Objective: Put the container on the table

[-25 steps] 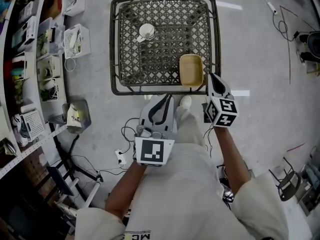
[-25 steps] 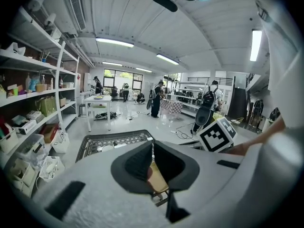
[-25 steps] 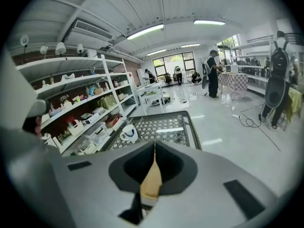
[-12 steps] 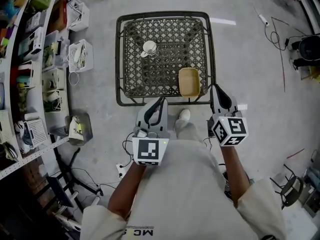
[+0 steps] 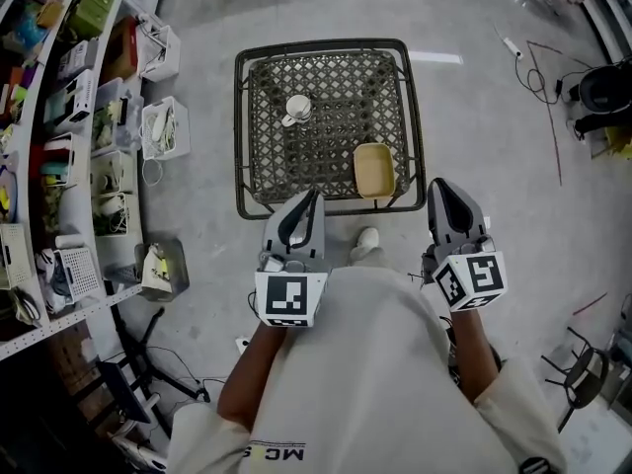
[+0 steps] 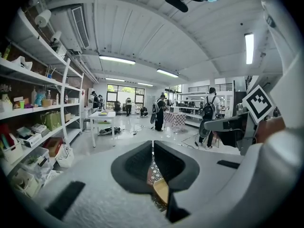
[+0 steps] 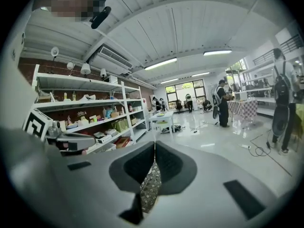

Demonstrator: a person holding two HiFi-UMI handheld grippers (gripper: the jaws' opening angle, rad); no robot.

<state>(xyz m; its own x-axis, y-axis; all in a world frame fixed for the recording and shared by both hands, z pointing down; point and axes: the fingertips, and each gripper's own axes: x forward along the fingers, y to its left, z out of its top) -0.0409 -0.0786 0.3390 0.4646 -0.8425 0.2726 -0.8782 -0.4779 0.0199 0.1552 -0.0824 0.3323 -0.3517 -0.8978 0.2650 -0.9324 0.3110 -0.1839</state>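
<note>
The shallow yellow container [image 5: 375,169] lies on the dark wicker table [image 5: 240,136], near its front right corner, with nothing touching it. My left gripper [image 5: 314,194] hangs shut and empty just short of the table's front edge. The right gripper [image 5: 435,184] is also shut and empty, off the table's front right corner and apart from the container. In the left gripper view the shut jaws [image 6: 153,146] frame a sliver of the container [image 6: 161,190]. Only wicker weave [image 7: 151,186] shows below the right gripper's [image 7: 154,148] shut jaws.
A white cup [image 5: 295,111] stands on the table's far left part. Shelves [image 5: 59,117] packed with boxes and white baskets [image 5: 158,126] line the left side. Cables [image 5: 538,62] trail over the grey floor at right. The person's shoe [image 5: 366,237] is just before the table.
Both grippers have drawn back from the table toward the body; the right one moved away from the container's corner. The container stays put on the table.
</note>
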